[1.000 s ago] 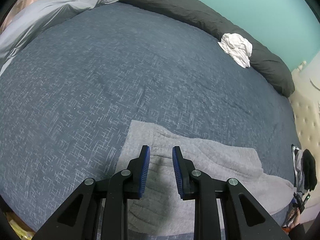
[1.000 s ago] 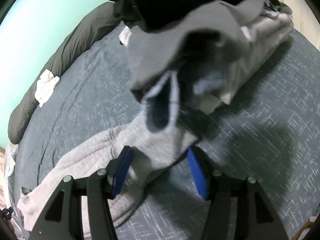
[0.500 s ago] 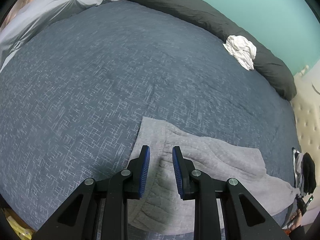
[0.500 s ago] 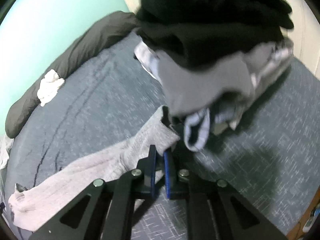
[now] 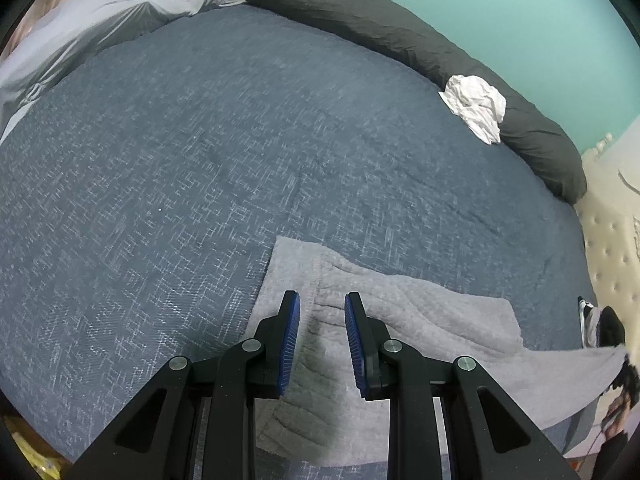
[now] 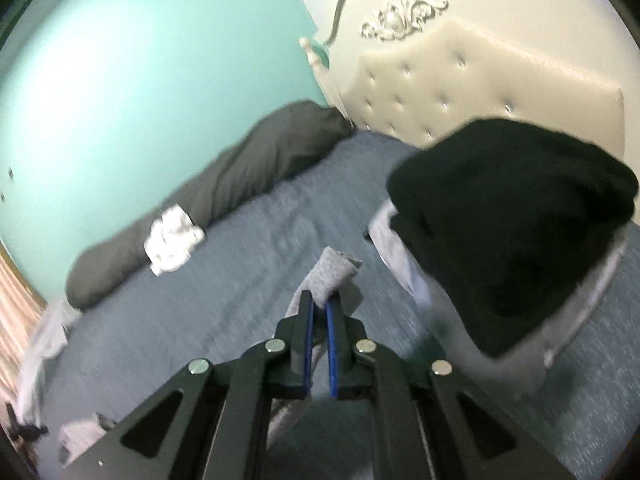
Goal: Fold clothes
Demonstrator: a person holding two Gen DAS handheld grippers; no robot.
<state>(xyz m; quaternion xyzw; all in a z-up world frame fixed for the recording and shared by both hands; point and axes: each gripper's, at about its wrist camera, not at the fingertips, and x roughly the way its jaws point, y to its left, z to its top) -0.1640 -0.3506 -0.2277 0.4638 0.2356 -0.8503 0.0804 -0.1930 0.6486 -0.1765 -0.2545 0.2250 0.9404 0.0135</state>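
Grey sweatpants [image 5: 404,320] lie flat on the blue bedspread [image 5: 192,168]. My left gripper [image 5: 322,297] hovers just over their waistband; its blue pads stand apart and nothing is pinched between them. One leg stretches off to the right and rises from the bed [image 5: 576,368]. In the right wrist view my right gripper [image 6: 319,300] is shut on the hem of that grey leg [image 6: 334,270], held up above the bed. The rest of the leg hangs down behind the fingers, out of sight.
A stack of folded clothes topped by a black garment [image 6: 508,216] sits close on the right. A crumpled white cloth [image 5: 478,106] rests against a long dark bolster [image 5: 400,40]. A cream tufted headboard [image 6: 480,80] and a teal wall bound the bed.
The right gripper closed on the grey leg's end and lifted it off the bed, tipping its view upward toward the headboard. The left gripper stayed over the waistband.
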